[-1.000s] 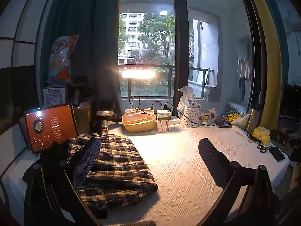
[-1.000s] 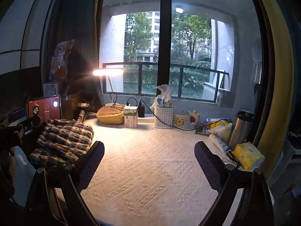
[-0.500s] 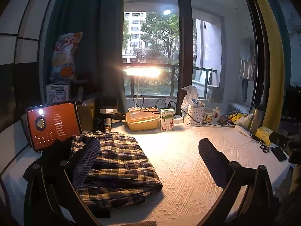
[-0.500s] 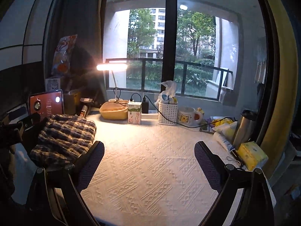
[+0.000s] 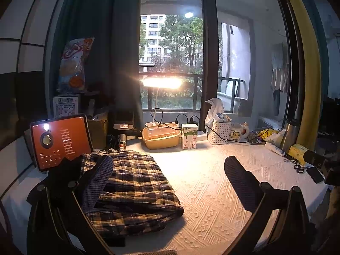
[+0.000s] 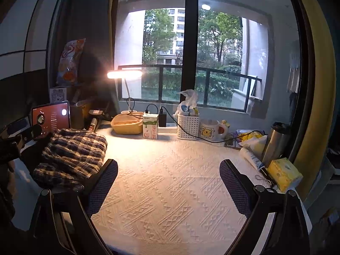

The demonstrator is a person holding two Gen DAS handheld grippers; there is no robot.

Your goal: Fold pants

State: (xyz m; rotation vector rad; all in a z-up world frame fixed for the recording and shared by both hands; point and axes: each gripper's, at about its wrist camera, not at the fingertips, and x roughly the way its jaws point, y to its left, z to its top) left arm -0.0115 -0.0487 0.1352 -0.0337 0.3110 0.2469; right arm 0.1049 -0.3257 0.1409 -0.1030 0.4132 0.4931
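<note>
The plaid pants (image 5: pixel 136 189) lie folded in a thick bundle on the left part of the white textured tablecloth (image 5: pixel 212 191). My left gripper (image 5: pixel 167 182) hangs open above the table, its left finger in front of the bundle's near left side and nothing between the fingers. In the right wrist view the pants (image 6: pixel 72 155) sit at the far left. My right gripper (image 6: pixel 167 182) is open over bare cloth, well right of the pants and holding nothing. Part of the left gripper body (image 6: pixel 17 136) shows at that view's left edge.
A tablet (image 5: pixel 59 140) with a red screen stands behind the pants. Along the window sit a lit desk lamp (image 5: pixel 161 82), a yellow lidded box (image 5: pixel 161 136), a milk carton (image 5: pixel 189 136), a white basket (image 5: pixel 218 129) and a mug (image 5: pixel 238 131). A steel flask (image 6: pixel 276 144), a tissue pack (image 6: pixel 284 174) and scissors (image 5: pixel 297 167) crowd the right edge.
Both grippers have drawn back and lifted slightly, so the scene shifts a little in each view. The pants stay still and both grippers remain open.
</note>
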